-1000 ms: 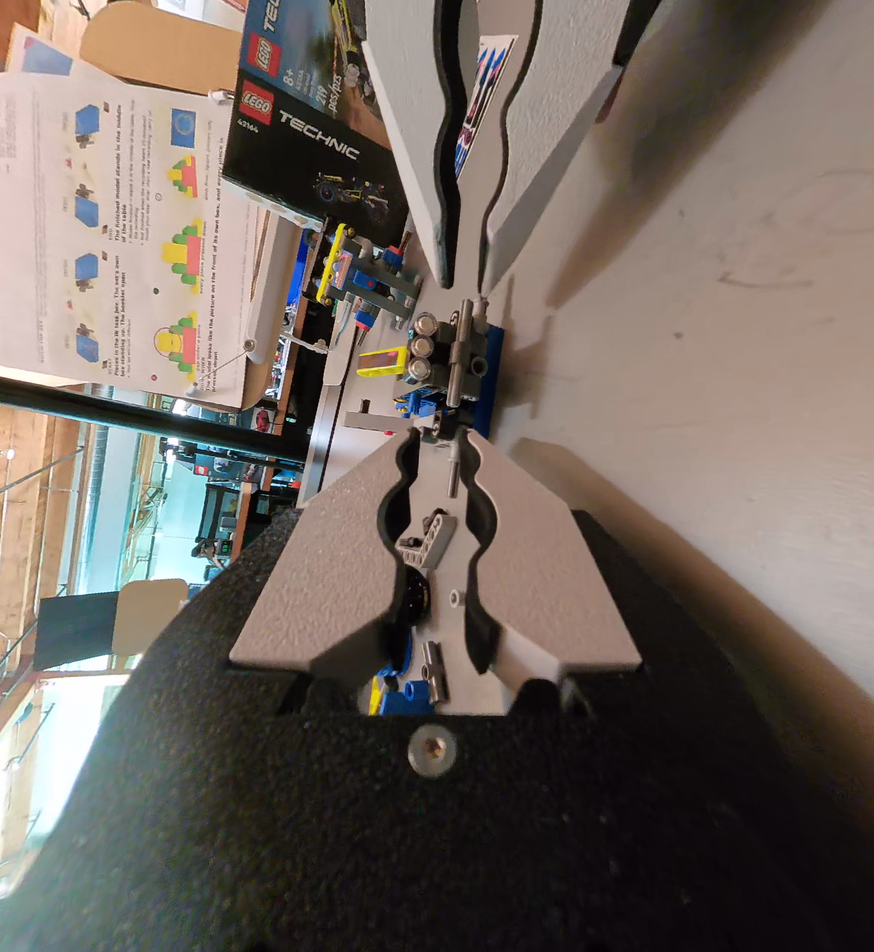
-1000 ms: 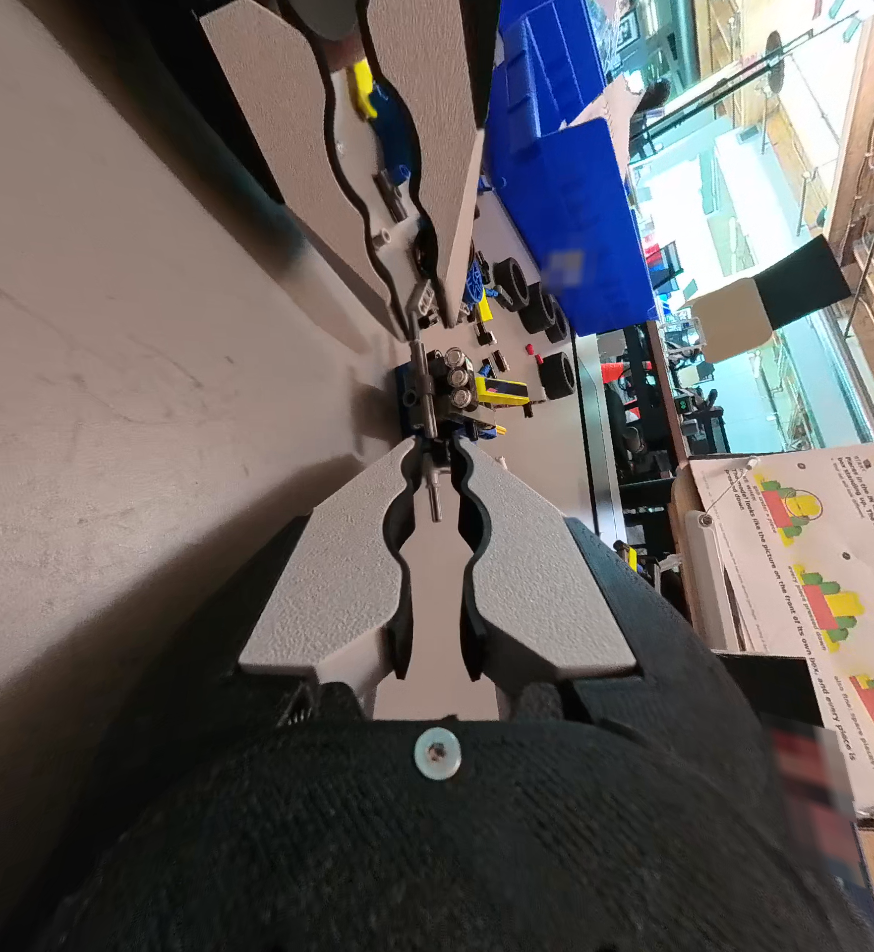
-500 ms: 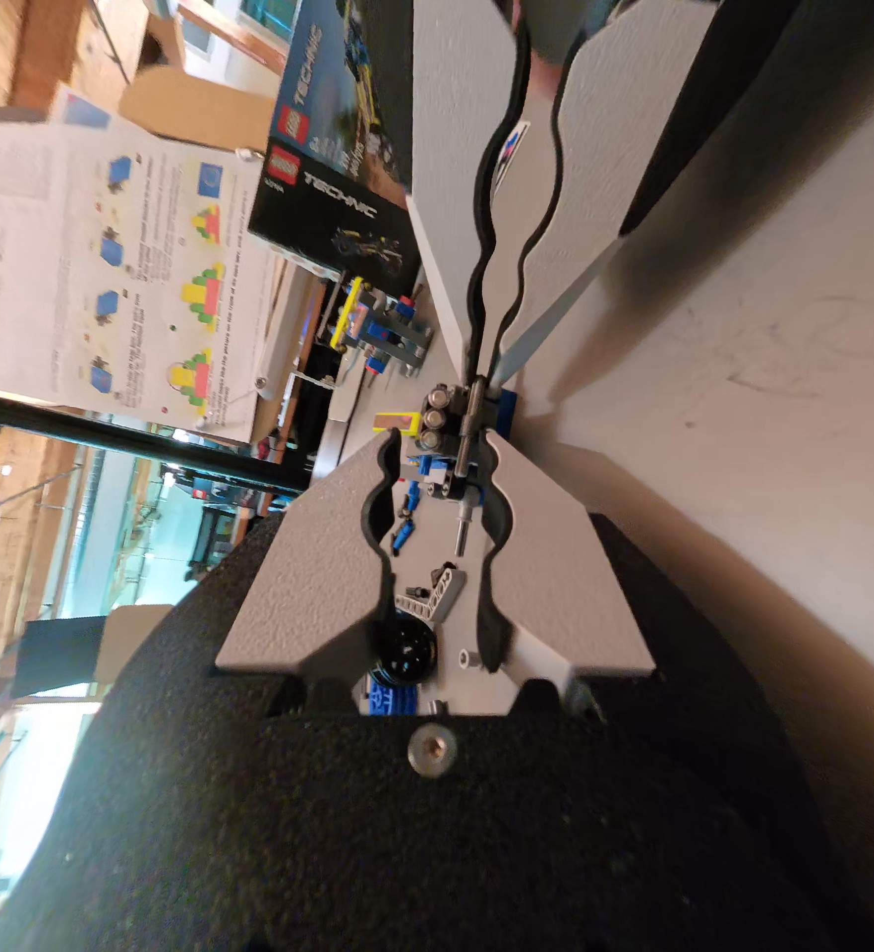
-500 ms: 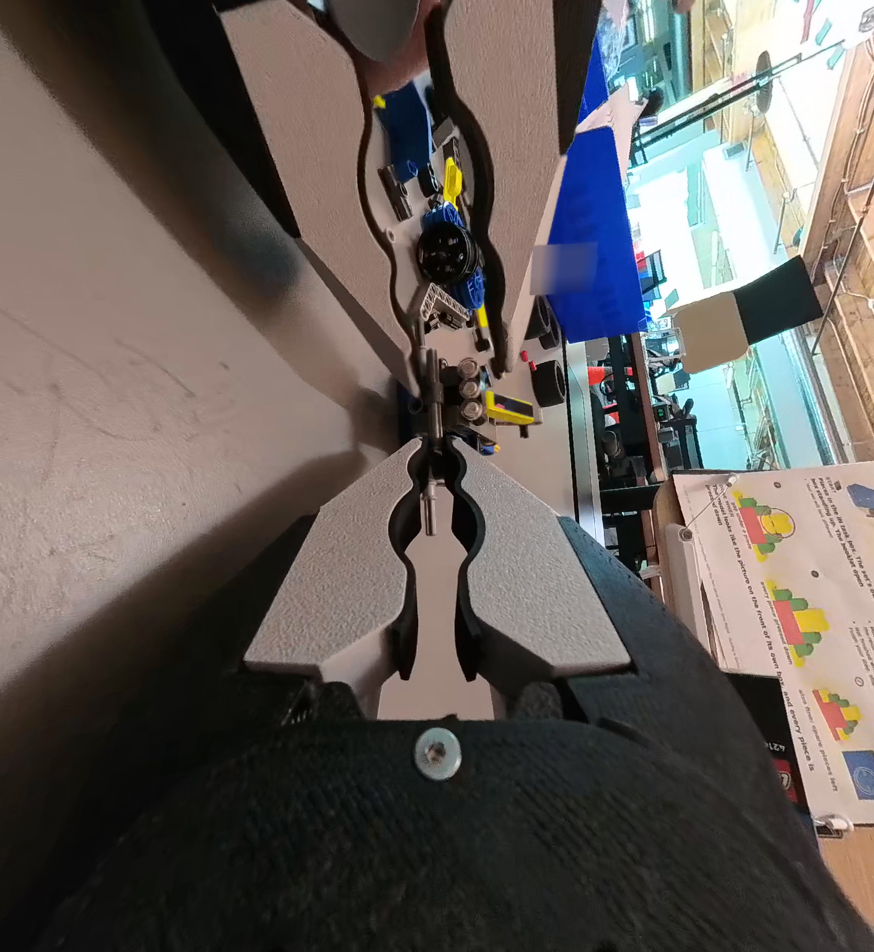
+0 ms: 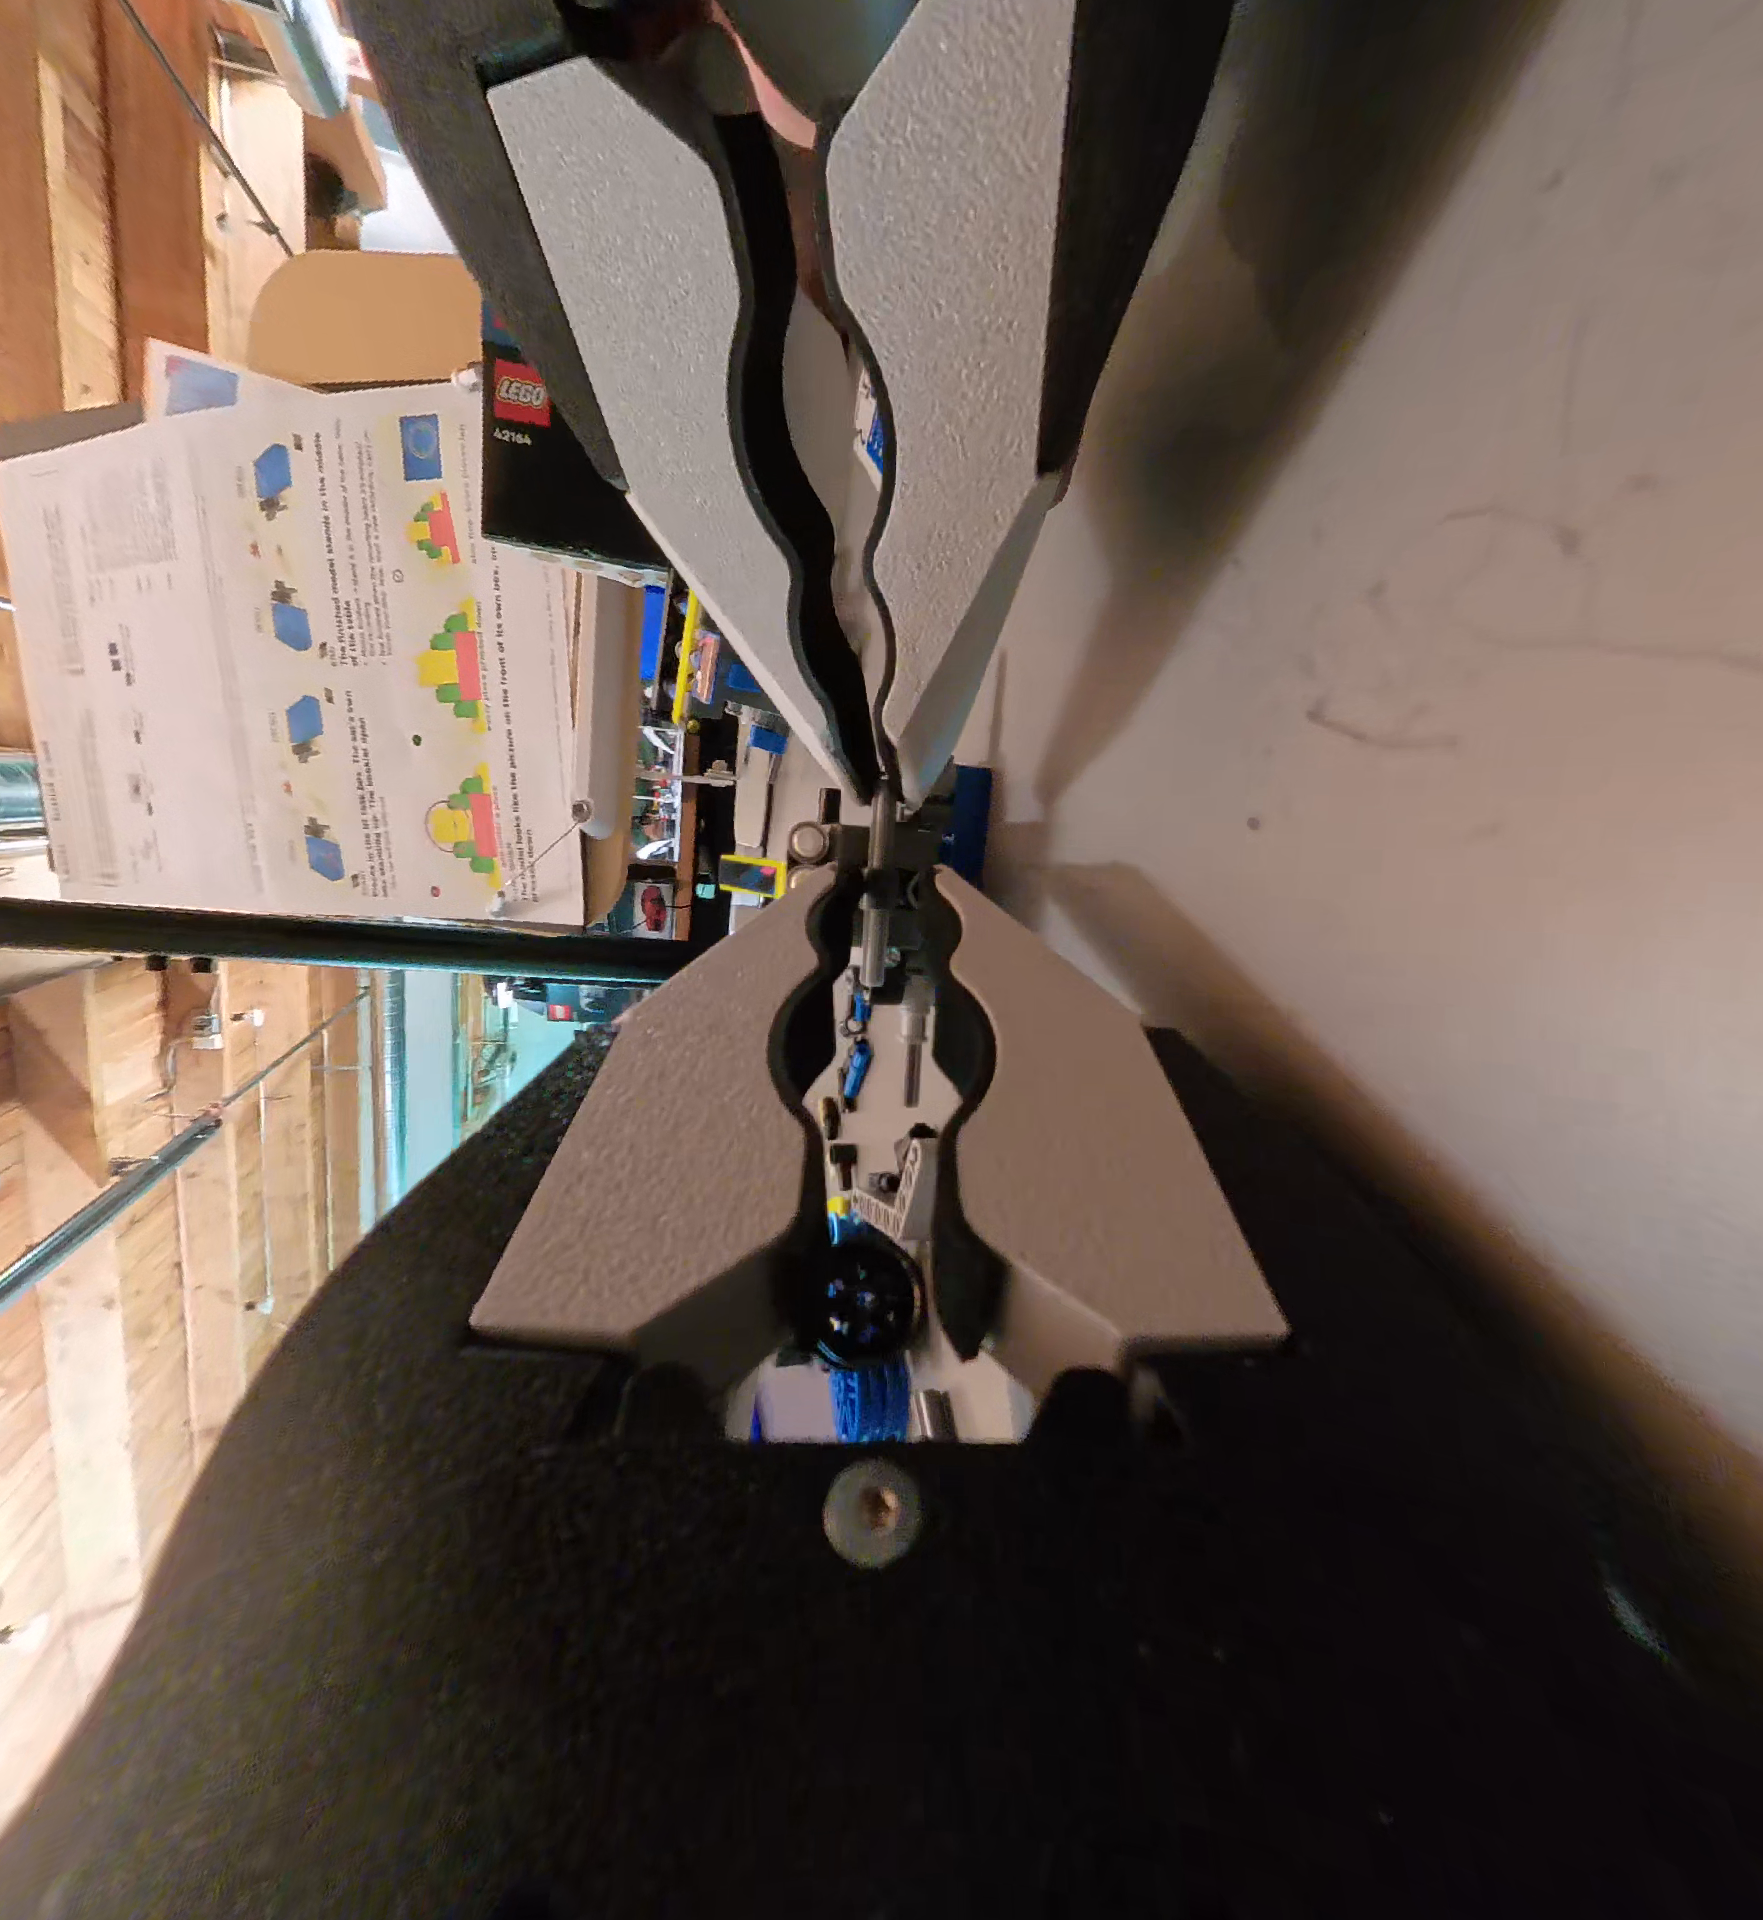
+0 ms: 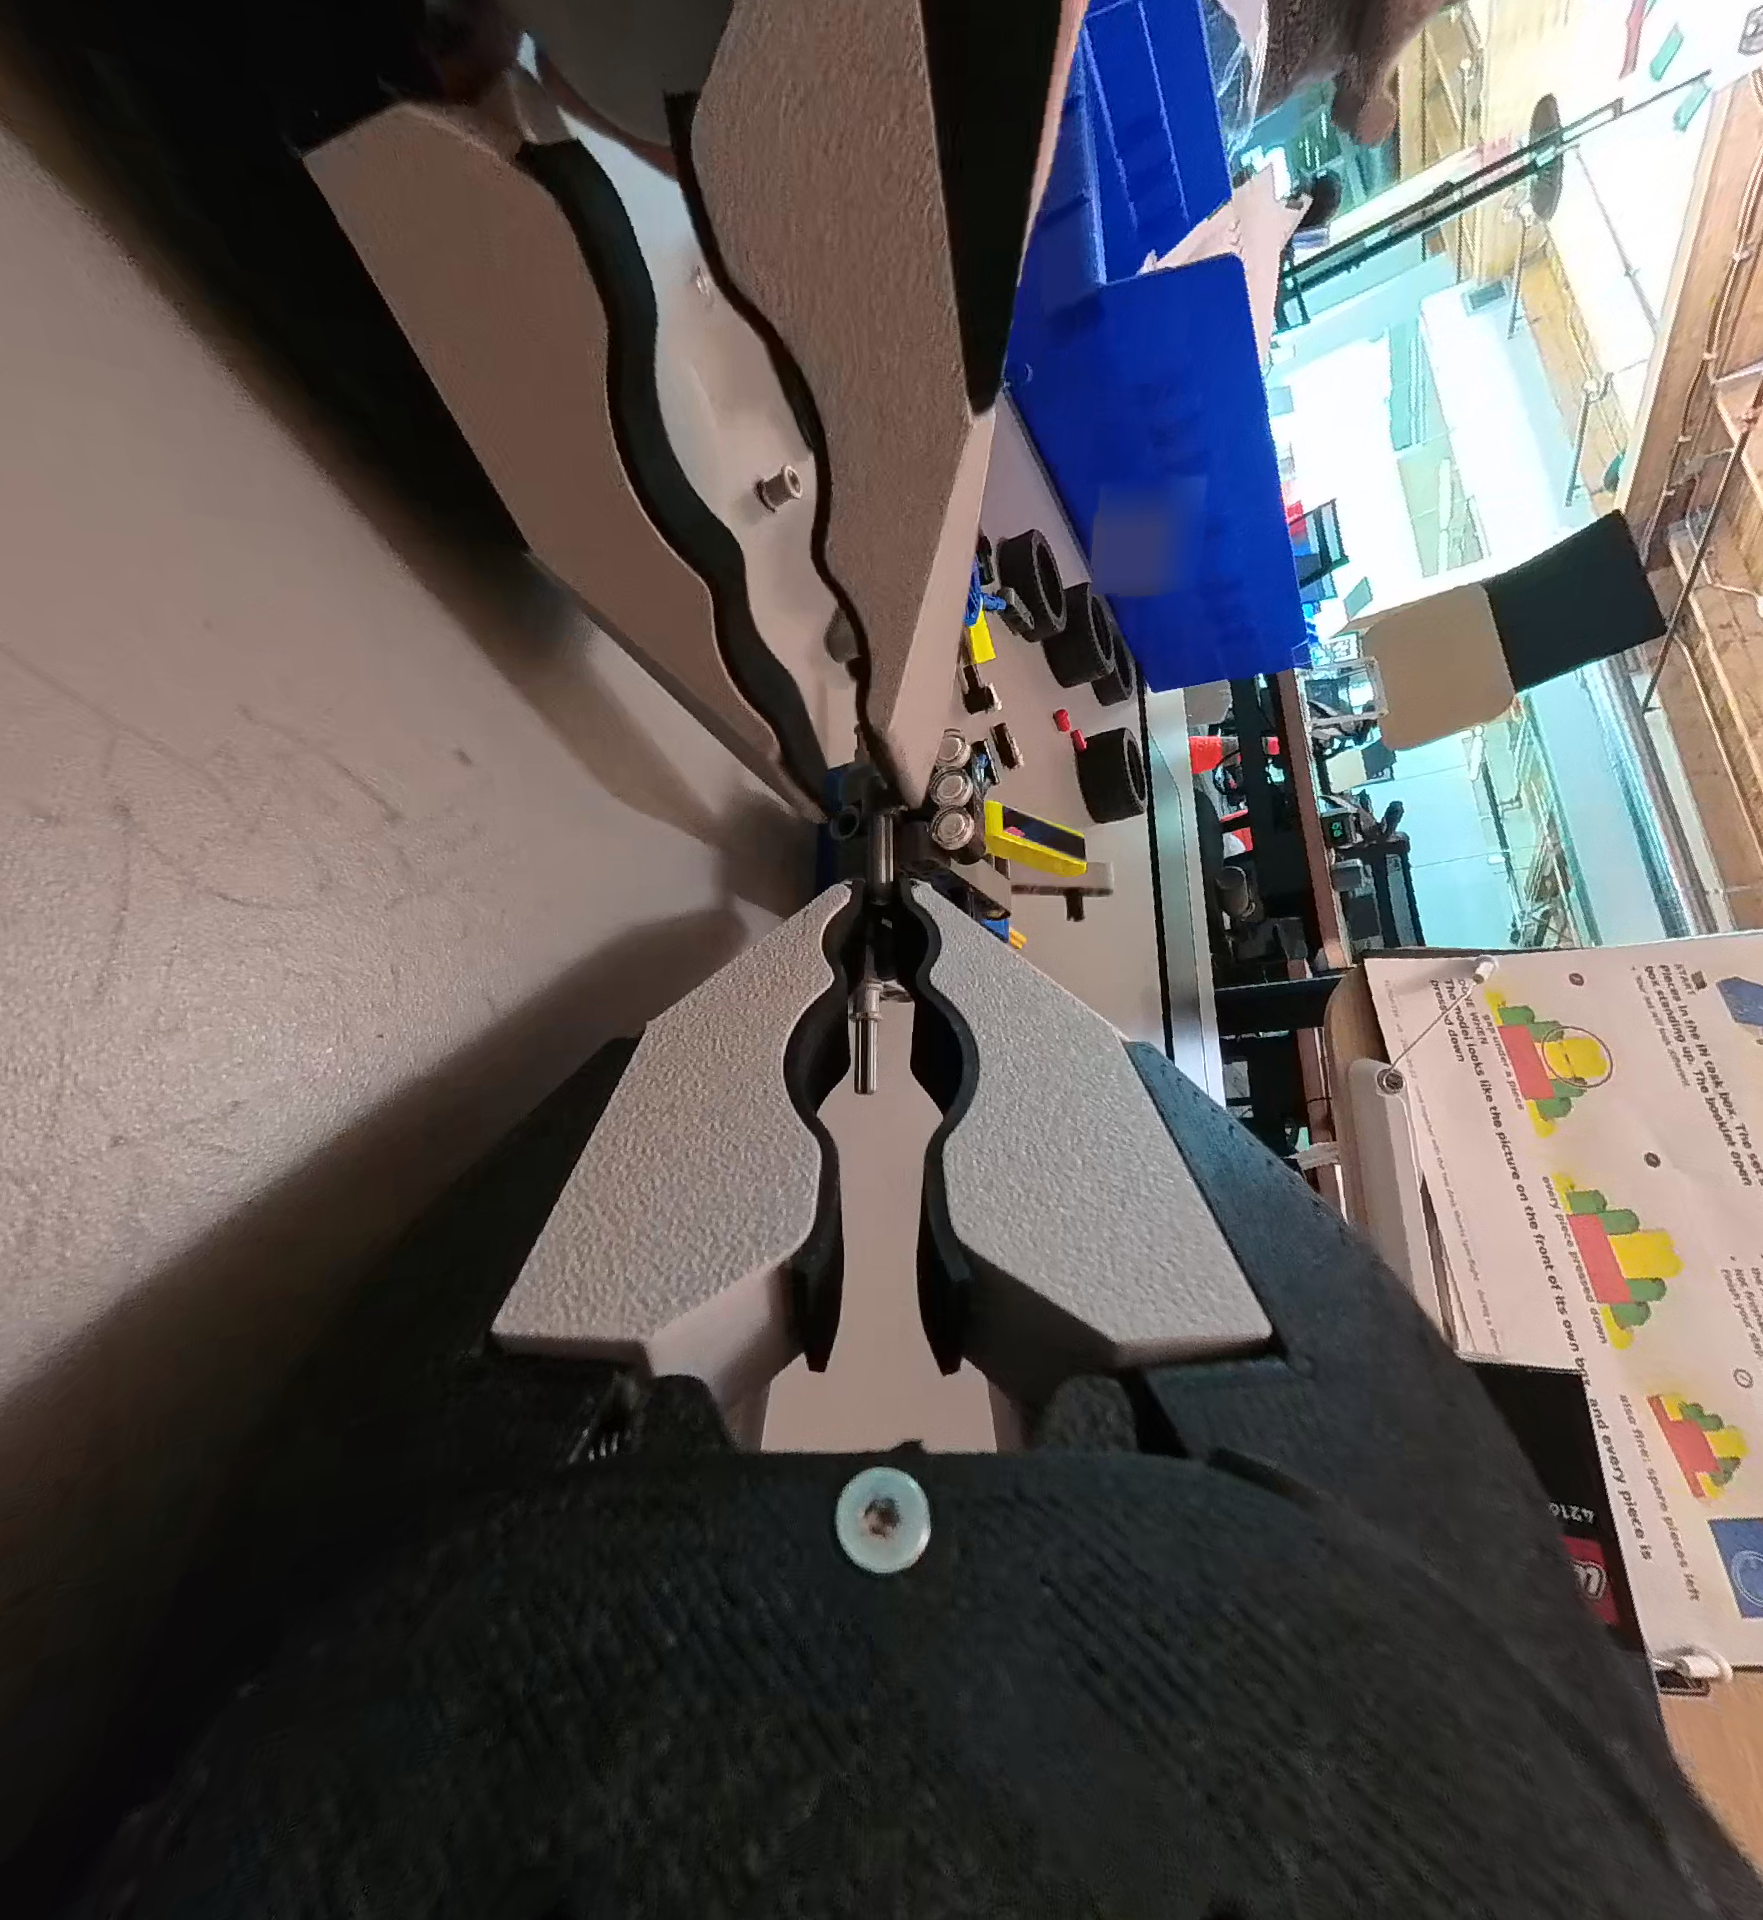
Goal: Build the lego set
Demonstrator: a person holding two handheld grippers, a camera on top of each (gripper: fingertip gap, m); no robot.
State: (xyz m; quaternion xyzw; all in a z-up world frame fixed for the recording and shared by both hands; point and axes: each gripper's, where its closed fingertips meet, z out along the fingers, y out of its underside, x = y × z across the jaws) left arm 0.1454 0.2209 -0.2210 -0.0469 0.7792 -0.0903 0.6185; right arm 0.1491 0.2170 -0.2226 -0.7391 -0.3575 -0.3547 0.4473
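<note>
Pinching a grey axle (image 6: 878, 831), the right gripper's (image 6: 879, 902) fingers; the left gripper's (image 5: 882, 883) seemingly clamp the same brick assembly (image 6: 944, 821).

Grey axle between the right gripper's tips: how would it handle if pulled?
The grey axle looks thin, stiff and smooth, so it may slip in the right gripper. It runs into the brick assembly, which probably drags along.
</note>
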